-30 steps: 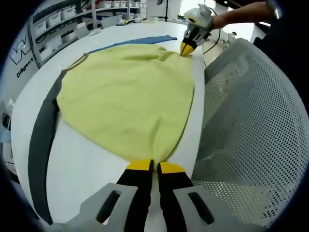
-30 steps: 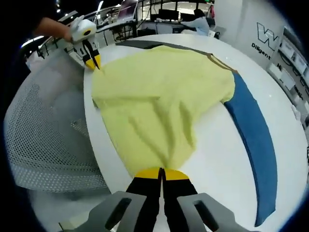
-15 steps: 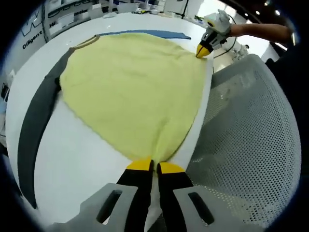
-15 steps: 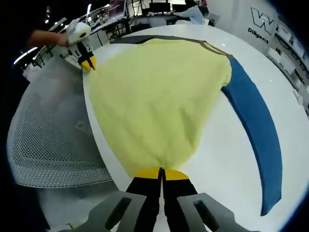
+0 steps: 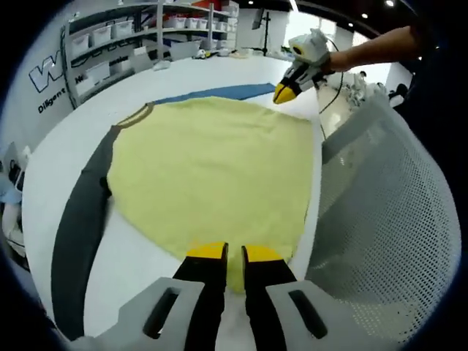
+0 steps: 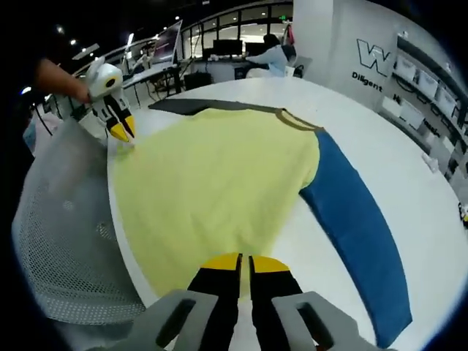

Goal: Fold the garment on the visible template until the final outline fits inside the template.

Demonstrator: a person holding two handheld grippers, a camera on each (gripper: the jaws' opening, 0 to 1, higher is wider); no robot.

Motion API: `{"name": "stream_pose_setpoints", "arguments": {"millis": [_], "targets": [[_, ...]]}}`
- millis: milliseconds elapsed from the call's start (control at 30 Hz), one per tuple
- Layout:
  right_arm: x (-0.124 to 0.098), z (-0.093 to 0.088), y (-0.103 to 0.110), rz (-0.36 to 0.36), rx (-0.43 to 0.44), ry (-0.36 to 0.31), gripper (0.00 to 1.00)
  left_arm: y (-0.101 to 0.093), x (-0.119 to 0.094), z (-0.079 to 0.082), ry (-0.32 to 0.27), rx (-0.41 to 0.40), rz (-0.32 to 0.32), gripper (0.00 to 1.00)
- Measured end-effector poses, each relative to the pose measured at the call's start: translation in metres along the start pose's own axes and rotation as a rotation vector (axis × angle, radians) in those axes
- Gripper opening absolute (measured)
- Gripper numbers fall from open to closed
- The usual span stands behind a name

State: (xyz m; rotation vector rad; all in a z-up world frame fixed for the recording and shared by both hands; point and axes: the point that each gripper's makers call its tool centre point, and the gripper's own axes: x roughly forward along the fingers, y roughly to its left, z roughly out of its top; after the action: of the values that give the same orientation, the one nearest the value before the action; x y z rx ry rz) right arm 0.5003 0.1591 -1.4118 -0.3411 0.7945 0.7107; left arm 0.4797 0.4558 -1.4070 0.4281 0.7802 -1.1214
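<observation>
In the left gripper view, the left tool (image 5: 234,254) sits nearest, its yellow-tipped jaws a little apart with the yellow hem of the garment (image 5: 212,183) showing in the gap between them; whether they actually pinch the cloth I cannot tell. The garment lies spread flat on the white counter (image 5: 66,157), its yellow body broad and mostly smooth. A dark grey sleeve (image 5: 80,234) runs along the counter on one side, and a blue sleeve (image 5: 219,93) stretches out beyond the far edge of the yellow body. A brownish collar (image 5: 134,117) shows at the neck end. Just beside the counter's edge stands a grey mesh chair back (image 5: 380,219). At the far corner of the hem, the right tool (image 5: 281,93) hangs at the counter's rim, held by a hand whose bare forearm (image 5: 373,47) reaches in from the upper right.

In the right gripper view, the right tool (image 6: 243,259) has its jaws nearly closed, only a thin slit between the yellow tips, right at the near edge of the garment (image 6: 212,190); the grip itself is hidden. The blue sleeve (image 6: 351,219) runs along the right, the grey sleeve (image 6: 194,105) lies at the far end. The left tool (image 6: 121,133) touches the garment's far corner beside the mesh chair back (image 6: 66,241). Shelving with bins (image 5: 117,36) and desks with monitors (image 6: 234,47) line the room behind.
</observation>
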Motion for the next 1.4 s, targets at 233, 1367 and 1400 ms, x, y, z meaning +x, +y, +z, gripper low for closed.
{"name": "stream_pose_setpoints", "arguments": {"millis": [233,1367,1400], "targets": [[0.015,0.025,-0.016,-0.035,0.051,-0.063,0.19,0.038,0.006,0.028,-0.070,0.029,0.101,0.20],[0.110,0.089,-0.069,-0.021,0.193,-0.111,0.78,0.148,0.094,0.085,-0.049,-0.041,0.213,0.83],[0.114,0.088,-0.070,-0.017,0.206,-0.100,0.78,0.149,0.095,0.085,-0.048,-0.055,0.214,0.84]]}}
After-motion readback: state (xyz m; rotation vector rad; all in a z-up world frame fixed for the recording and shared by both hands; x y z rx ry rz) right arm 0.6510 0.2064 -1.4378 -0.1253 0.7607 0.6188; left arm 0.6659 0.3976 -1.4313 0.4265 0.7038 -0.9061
